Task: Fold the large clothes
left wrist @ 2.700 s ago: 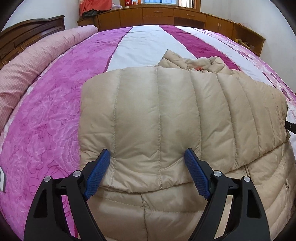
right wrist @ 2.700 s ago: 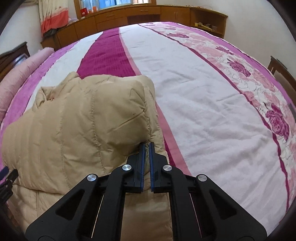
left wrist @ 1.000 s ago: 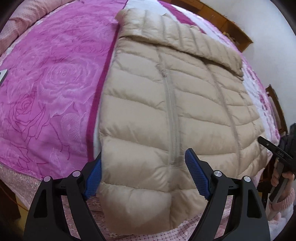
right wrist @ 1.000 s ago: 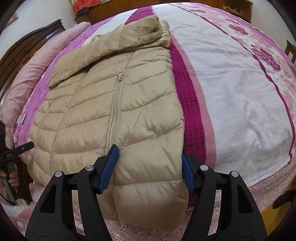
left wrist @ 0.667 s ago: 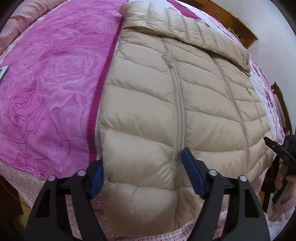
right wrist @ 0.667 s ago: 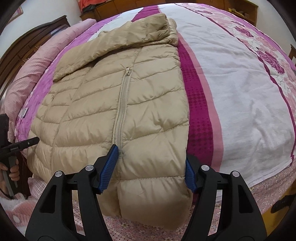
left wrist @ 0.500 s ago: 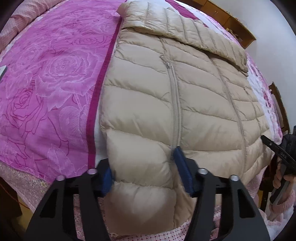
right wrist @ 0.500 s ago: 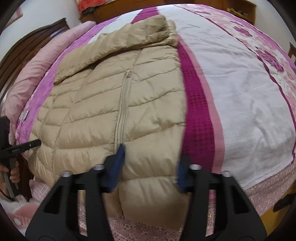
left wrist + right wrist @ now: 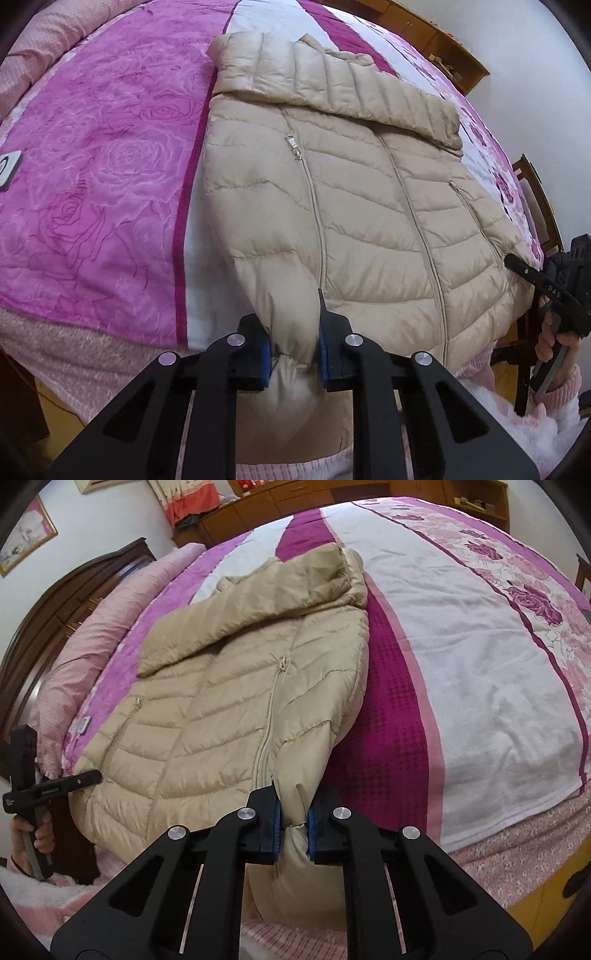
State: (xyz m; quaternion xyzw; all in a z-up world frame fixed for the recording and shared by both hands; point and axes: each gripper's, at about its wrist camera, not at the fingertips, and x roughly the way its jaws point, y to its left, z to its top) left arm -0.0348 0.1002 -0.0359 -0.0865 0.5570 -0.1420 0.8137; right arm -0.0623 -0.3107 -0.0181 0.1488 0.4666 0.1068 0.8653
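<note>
A beige padded jacket lies front side up on the bed cover, with its zipper closed and its collar end toward the far side of the bed. A sleeve is folded across the upper part of the jacket. The hem of the jacket hangs a little over the near edge of the bed.

The left gripper is at the hem corner of the jacket that is next to the pink rose pattern of the cover. Its jaws are closing, and the blue pads already squeeze a bunch of the beige fabric between them. The right gripper is at the other hem corner of the jacket, beside the dark magenta stripe of the cover. Its jaws are closing too, and they pinch a fold of the hem.

In the left wrist view, the right hand of the person is at the far right of the jacket, around a black handle. A small grey flat object lies on the cover, well apart from the jacket, on its left.
</note>
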